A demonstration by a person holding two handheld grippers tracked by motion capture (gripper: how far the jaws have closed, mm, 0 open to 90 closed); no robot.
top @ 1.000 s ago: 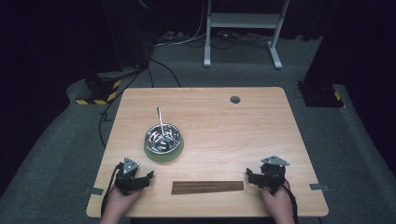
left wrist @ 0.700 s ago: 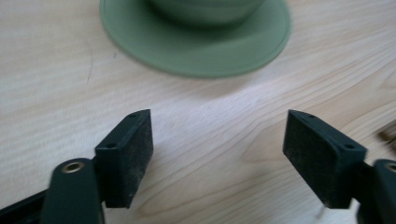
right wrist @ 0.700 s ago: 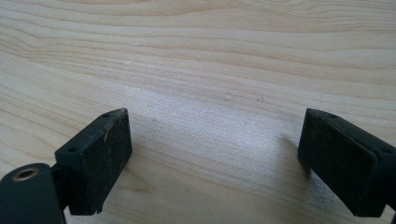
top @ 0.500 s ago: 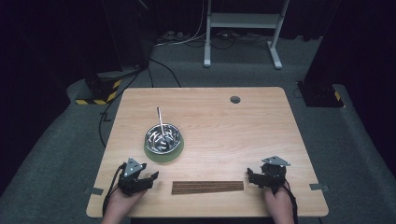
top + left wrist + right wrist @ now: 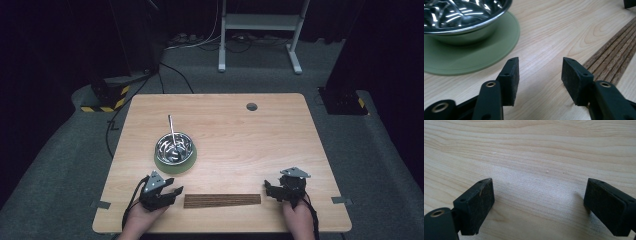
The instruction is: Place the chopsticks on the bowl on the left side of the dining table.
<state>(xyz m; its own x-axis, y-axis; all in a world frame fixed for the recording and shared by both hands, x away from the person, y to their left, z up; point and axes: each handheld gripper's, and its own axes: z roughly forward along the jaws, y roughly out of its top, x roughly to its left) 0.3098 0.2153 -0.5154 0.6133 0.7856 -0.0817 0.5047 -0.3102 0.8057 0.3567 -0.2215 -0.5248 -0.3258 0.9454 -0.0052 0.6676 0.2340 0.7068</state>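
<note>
Left tongs (image 5: 176,191): near the front left of the counter (image 5: 280,135), low over the wood, pointing to the right. The jaws stand apart with only bare wood between them, and they have just been closing.
Bowl (image 5: 174,148): shiny metal, behind the left tongs, standing on a round green mat (image 5: 165,166). A thin metal rod (image 5: 171,128) leans out of it toward the back.
Sticks (image 5: 222,200): a flat row of dark wooden sticks, lying side by side near the front edge, between the two tongs. Its left end is just beside the left tongs; in the left gripper view it (image 5: 616,58) lies to the right of the right jaw, not between the jaws.
Right tongs (image 5: 268,189): near the front right, just beside the right end of the sticks, pointing left. The jaws stand wide apart over bare wood and hold nothing.
</note>
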